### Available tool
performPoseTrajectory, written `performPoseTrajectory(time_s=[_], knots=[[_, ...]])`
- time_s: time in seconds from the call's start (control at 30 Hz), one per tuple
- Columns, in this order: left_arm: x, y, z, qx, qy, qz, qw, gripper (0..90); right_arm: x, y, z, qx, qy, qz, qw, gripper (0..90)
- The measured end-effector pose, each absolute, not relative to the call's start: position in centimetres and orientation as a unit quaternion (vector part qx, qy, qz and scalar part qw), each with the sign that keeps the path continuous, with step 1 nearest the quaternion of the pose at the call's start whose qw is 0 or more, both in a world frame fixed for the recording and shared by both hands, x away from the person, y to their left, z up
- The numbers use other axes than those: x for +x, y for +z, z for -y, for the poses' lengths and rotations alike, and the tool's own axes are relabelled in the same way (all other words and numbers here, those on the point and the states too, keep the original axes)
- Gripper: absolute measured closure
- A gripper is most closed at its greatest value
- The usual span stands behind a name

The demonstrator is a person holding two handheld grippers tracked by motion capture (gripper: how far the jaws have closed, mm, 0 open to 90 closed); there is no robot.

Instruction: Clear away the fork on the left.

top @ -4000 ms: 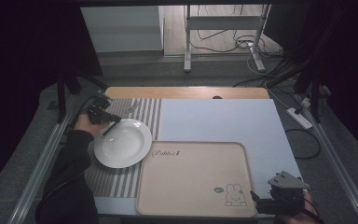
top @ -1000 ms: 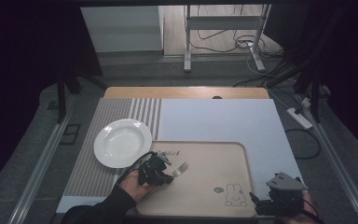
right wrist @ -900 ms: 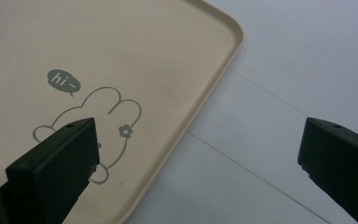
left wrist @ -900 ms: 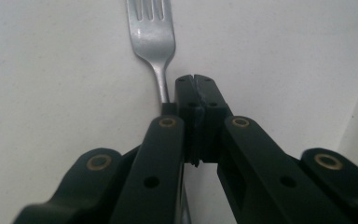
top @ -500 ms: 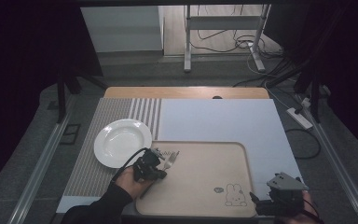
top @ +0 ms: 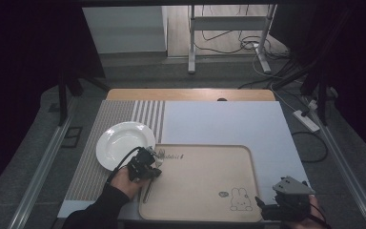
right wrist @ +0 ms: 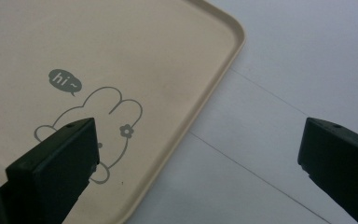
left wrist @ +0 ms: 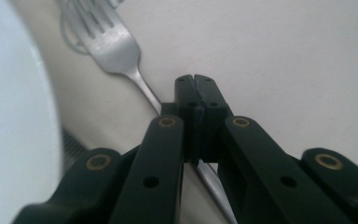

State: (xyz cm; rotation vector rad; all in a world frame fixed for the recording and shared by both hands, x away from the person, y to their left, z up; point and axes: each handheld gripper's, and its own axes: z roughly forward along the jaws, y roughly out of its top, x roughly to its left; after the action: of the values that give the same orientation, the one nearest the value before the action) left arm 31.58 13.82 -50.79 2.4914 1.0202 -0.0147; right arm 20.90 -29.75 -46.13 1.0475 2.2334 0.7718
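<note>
Your left gripper [top: 145, 164] is clamped on the slim silver metal fork [left wrist: 116, 46], laying it along the beige rabbit-print tray's [top: 205, 191] left edge, while your right gripper [top: 286, 202] waits wide open at its right corner.

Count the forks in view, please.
1. The fork lies along the tray's left edge beside the plate, its handle clamped in the left gripper.
</note>
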Motion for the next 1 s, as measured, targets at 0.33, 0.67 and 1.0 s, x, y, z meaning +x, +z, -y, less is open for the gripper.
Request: performPoseTrajectory(time_s=[0.33,0.67,1.0], knots=[[31.9,-50.9,-14.6,0.894,-0.008,-0.390,0.222,87.7,20.9,-46.1,29.8,0.389,0.287,-0.832,0.273,0.0],[31.5,-50.4,-14.6,0.892,-0.003,-0.377,0.249,75.9,20.9,-46.1,29.8,0.389,0.286,-0.832,0.272,0.0],[30.9,-49.6,-14.6,0.888,0.019,-0.358,0.288,55.9,20.9,-46.1,29.8,0.390,0.286,-0.832,0.272,0.0]])
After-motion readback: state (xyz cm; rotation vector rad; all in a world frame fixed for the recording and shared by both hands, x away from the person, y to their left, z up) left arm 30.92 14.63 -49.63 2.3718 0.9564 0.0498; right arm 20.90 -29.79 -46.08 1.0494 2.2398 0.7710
